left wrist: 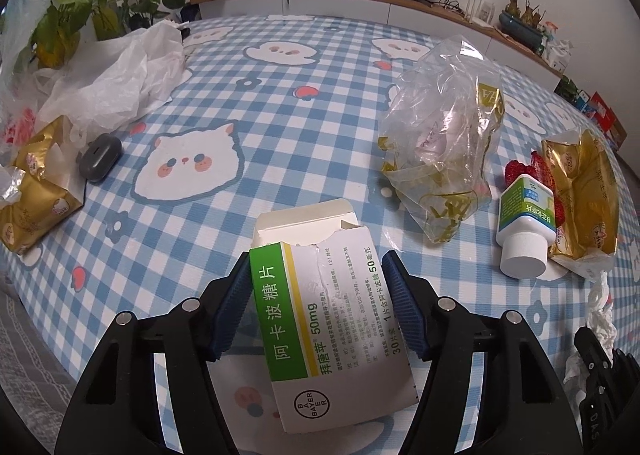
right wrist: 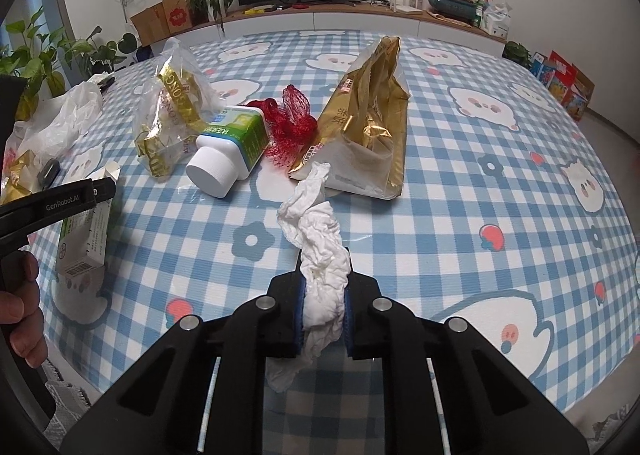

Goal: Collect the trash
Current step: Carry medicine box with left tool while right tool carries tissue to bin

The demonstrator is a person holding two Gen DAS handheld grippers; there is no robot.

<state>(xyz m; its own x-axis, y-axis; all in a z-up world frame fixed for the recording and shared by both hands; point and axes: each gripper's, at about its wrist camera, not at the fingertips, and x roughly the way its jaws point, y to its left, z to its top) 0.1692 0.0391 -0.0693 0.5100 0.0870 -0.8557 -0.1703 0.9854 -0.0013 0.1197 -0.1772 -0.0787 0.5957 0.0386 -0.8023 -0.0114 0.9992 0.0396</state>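
Leftmost, the left tongs point(left wrist: 316, 295) seem clamped on a torn white-and-green cardboard medicine box point(left wrist: 332, 319), just above the blue-checked cloth point(left wrist: 320, 103). Right of it, the right tongs point(right wrist: 324, 307) are squeezed together on a crumpled white paper tissue point(right wrist: 316, 239).

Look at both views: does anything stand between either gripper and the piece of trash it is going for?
Nothing visible does. The left gripper already has the medicine box between its jaws, and the right gripper is shut on the crumpled tissue.
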